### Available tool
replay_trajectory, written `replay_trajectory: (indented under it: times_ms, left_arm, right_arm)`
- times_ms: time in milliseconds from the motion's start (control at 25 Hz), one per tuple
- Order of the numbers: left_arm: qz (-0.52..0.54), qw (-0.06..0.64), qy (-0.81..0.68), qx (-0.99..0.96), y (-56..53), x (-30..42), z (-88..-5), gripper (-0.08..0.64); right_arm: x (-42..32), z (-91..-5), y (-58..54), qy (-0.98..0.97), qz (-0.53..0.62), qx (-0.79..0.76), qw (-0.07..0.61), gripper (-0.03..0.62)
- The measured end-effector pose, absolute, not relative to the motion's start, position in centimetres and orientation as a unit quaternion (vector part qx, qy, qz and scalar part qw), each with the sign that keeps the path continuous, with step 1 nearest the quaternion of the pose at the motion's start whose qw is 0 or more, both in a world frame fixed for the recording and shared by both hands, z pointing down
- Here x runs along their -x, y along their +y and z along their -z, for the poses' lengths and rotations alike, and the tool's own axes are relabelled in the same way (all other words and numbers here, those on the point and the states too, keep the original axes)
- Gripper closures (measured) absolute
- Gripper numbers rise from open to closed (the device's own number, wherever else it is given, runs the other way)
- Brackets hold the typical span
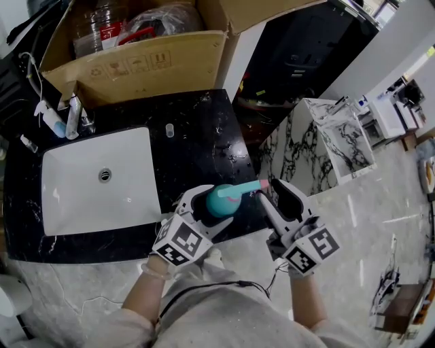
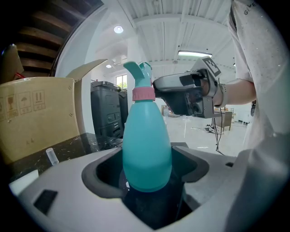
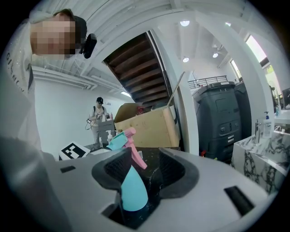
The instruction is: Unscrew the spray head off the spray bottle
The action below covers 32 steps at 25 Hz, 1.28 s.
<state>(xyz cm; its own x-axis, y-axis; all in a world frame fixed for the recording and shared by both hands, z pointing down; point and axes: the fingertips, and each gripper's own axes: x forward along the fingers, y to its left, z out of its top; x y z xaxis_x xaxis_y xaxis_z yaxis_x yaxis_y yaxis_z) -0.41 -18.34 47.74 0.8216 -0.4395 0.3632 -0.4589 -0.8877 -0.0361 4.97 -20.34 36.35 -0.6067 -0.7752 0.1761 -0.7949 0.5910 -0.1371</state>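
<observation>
Spray bottle (image 1: 219, 201), opaque teal, is clenched in your left gripper (image 2: 147, 170) over the black counter's (image 1: 197, 129) front edge. Its spray head (image 1: 241, 188) sits between your right gripper's (image 1: 275, 197) parted jaws, not yet squeezed. Behind, an open cardboard box (image 1: 136, 64) holds plastic-wrapped items (image 1: 160, 19).

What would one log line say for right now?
left gripper: shut on spray bottle | right gripper: open, spray head between jaws | spray head: on bottle, not yet off
</observation>
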Motion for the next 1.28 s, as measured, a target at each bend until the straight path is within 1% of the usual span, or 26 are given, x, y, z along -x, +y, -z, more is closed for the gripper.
replay_trajectory:
  times_ms: [240, 400, 560, 640, 720, 840, 1040, 1240, 1280]
  left_arm:
    - [-0.184, 0.025, -0.238, -0.953, -18.3, 0.4, -47.7, 0.218]
    - [-0.186, 0.026, -0.239, -0.953, -18.2, 0.4, -47.7, 0.218]
    - [-0.186, 0.026, -0.240, -0.952, -18.3, 0.4, -47.8, 0.218]
    - [-0.186, 0.026, -0.240, -0.952, -18.3, 0.4, -47.8, 0.218]
    - [-0.186, 0.026, -0.240, -0.952, -18.2, 0.4, -47.8, 0.218]
    - [-0.186, 0.025, -0.240, -0.952, -18.2, 0.4, -47.7, 0.218]
    - [-0.186, 0.025, -0.241, -0.952, -18.3, 0.4, -47.8, 0.218]
    - [-0.186, 0.024, -0.241, -0.952, -18.3, 0.4, -47.7, 0.218]
    - [-0.187, 0.024, -0.241, -0.952, -18.2, 0.3, -47.7, 0.218]
  right_arm:
    - [-4.1, -35.3, -20.0, -0.889, -0.064, -0.451, 0.045, 0.423]
    - [-1.8, -34.7, -17.7, -0.914, -0.064, -0.399, 0.026, 0.422]
    - [0.6, -35.3, -17.7, -0.918, -0.070, -0.390, 0.030, 0.355]
    - [1.3, -35.4, -17.9, -0.919, -0.071, -0.388, 0.029, 0.307]
    - [2.0, -35.5, -18.0, -0.923, -0.076, -0.375, 0.032, 0.273]
    - [2.7, -35.5, -18.0, -0.927, -0.089, -0.362, 0.035, 0.242]
    - [3.1, -36.1, -18.4, -0.919, -0.081, -0.383, 0.052, 0.257]
    - [2.9, -36.5, -18.5, -0.909, -0.065, -0.406, 0.074, 0.338]
    - [2.8, -36.5, -18.5, -0.909, -0.065, -0.406, 0.073, 0.341]
